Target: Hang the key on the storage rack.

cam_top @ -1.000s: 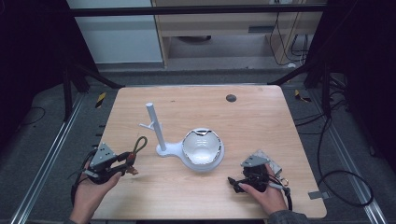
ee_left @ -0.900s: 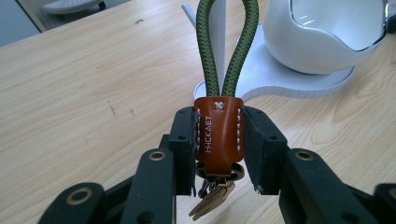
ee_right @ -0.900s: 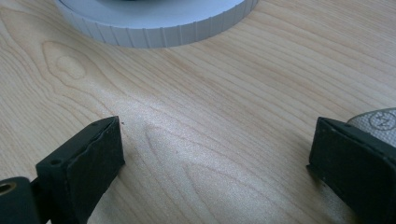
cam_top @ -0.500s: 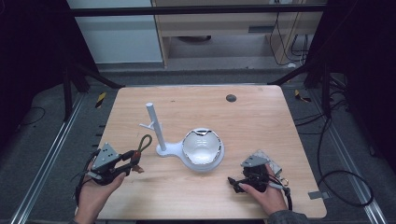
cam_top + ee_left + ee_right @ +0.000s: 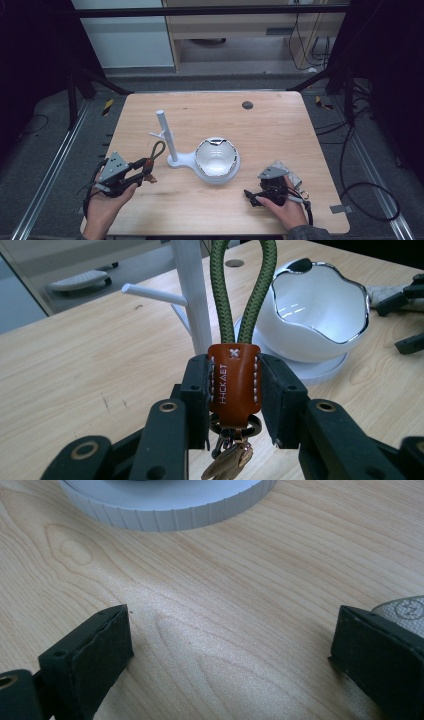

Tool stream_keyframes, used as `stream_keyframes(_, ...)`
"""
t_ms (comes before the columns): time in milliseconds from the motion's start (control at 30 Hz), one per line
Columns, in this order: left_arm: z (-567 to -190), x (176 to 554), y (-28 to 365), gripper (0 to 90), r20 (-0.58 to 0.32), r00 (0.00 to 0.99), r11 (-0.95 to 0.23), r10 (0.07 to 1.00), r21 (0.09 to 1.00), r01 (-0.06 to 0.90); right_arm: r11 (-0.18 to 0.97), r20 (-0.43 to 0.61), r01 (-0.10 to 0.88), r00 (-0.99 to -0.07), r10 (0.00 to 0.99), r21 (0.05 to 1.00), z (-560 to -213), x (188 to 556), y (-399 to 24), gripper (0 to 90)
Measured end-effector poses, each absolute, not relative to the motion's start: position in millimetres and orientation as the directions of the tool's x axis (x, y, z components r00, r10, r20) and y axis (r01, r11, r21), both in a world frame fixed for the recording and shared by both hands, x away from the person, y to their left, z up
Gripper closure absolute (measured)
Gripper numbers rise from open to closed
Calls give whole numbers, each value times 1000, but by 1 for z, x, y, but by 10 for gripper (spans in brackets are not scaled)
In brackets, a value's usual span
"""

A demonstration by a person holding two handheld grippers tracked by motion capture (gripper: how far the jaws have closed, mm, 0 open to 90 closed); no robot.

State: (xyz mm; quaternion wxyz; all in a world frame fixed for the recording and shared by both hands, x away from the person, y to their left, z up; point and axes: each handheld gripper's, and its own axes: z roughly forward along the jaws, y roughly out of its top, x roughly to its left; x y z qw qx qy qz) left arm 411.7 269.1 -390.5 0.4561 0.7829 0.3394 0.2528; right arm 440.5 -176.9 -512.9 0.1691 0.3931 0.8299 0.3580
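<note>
1. Near the middle of the wooden surface [image 5: 280, 125] stands a white bowl [image 5: 216, 157] with a wavy silvery rim, seated on a round white base [image 5: 227, 176]; its glossy inside shows reflections and nothing else that I can make out.
2. Joined to that base, just left of the bowl, rises a white post [image 5: 166, 134] with a short peg sticking out sideways; in the left gripper view the post [image 5: 192, 295] stands right behind the held thing, and the bowl [image 5: 320, 310] sits beside it to the right.
3. At the front left, the left hand-held gripper [image 5: 142, 167] pinches a key strap [image 5: 150, 159] by its brown leather tab [image 5: 234, 382], pads pressed on both sides; the green cord loop [image 5: 242, 285] points up towards the post, and metal keys [image 5: 227, 462] hang below the tab; the strap is off the surface, near the post's foot but apart from it.
4. At the front right, the right hand-held gripper [image 5: 248, 195] lies low on the surface, jaws spread wide with bare wood between them; the ribbed edge of the base [image 5: 165, 510] lies ahead of it, well apart.
5. A small dark round spot [image 5: 247, 105] sits on the far part of the surface.
</note>
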Motion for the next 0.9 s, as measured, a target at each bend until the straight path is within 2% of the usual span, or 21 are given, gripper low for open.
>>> stream_keyframes(900,-376,408,265,657,96,635,-330,766,907,261,435,1,531,-634,773,727,-513,440,-177,31)
